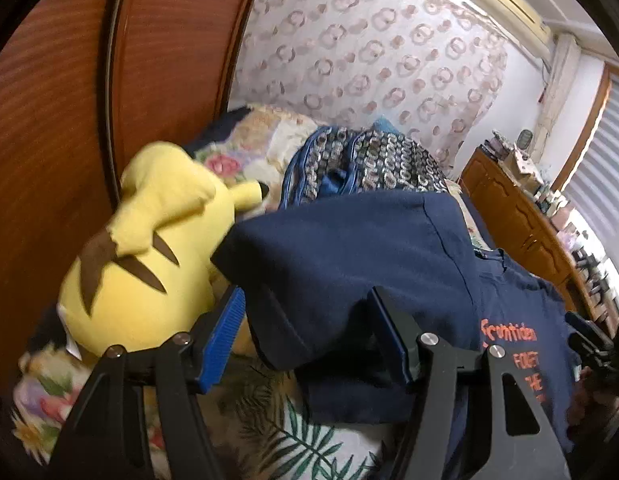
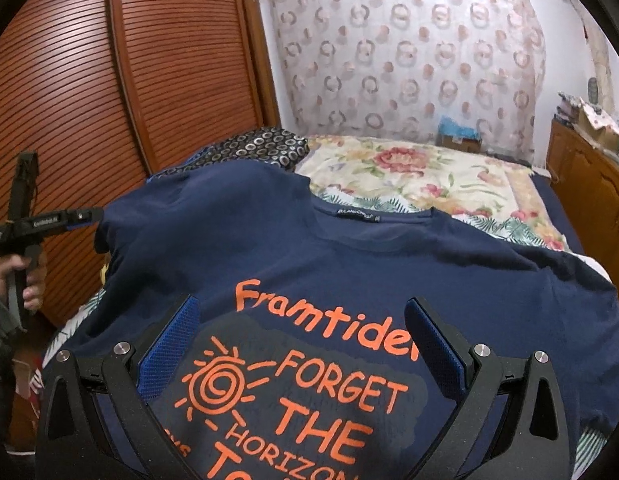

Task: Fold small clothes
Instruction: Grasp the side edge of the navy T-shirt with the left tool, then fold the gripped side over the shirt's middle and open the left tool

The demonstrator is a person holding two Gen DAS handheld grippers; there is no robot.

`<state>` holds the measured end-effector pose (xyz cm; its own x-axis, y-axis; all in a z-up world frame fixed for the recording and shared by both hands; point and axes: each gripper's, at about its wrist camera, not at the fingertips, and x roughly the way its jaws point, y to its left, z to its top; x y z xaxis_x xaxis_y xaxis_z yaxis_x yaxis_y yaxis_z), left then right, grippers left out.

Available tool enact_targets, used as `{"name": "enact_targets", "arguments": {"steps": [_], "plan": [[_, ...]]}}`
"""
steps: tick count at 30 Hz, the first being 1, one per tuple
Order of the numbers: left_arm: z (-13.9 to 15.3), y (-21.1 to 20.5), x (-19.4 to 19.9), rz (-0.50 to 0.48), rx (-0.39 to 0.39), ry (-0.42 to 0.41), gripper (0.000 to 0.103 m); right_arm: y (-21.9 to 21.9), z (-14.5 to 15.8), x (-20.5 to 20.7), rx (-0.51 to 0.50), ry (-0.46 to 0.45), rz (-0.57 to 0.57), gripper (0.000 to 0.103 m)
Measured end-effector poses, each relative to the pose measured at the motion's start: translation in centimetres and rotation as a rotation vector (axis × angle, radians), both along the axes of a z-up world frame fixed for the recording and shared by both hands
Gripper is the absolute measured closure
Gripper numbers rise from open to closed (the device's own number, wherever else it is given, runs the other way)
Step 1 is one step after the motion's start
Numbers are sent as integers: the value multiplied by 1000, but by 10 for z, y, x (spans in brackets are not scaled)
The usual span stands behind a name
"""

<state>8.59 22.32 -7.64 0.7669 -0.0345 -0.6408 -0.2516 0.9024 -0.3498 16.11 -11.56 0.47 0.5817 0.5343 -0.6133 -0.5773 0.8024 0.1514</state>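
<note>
Left wrist view: left gripper [image 1: 309, 332] jaws apart, shirt [image 1: 349, 248] sleeve between them; only here, yellow plush [image 1: 149, 248] beside it. Right wrist view: right gripper [image 2: 301, 344] jaws apart over navy shirt [image 2: 269, 248], spread on bed [image 2: 429, 176], orange print up; collar label visible.

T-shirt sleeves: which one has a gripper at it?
The sleeve nearest the wardrobe: the left gripper is at its hem, open. The other sleeve lies on the bed with no gripper near.
</note>
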Motion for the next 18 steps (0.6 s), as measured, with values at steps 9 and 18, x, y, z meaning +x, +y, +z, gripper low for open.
{"name": "enact_targets", "arguments": {"steps": [9,18], "plan": [[3,-14,-5,-14,9,-14,102,6,-2,15,-5,24,26,0],[53,-44,-22,-7,170,-100,103,7,-5,23,-1,32,29,0]]}}
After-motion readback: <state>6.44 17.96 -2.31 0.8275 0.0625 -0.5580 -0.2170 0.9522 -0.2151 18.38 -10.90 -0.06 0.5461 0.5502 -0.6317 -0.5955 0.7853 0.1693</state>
